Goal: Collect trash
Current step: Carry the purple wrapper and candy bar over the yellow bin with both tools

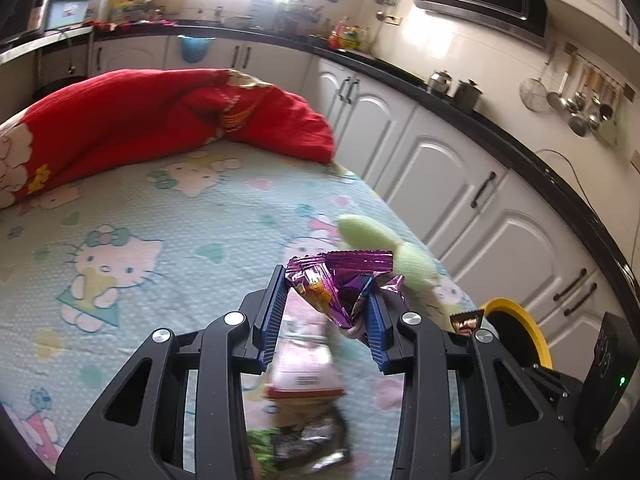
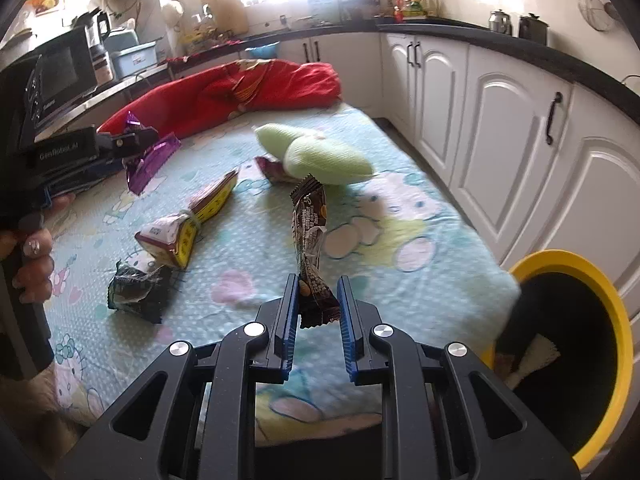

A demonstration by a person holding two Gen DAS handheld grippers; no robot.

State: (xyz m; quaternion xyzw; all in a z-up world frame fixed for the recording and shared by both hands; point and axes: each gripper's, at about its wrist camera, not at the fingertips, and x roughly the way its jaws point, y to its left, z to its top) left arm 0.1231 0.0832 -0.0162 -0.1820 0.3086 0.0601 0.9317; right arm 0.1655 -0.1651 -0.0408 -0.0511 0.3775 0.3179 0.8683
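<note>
L gripper (image 1: 328, 300) pinches purple wrapper (image 1: 340, 280) above the bed sheet (image 1: 160, 208). R gripper (image 2: 318, 300) pinches brown wrapper (image 2: 310, 240) near yellow-rimmed bin (image 2: 600, 280).

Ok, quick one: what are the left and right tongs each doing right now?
Left tongs: closed on a purple foil wrapper, lifted off the bed.
Right tongs: closed on a dark brown snack wrapper.
</note>
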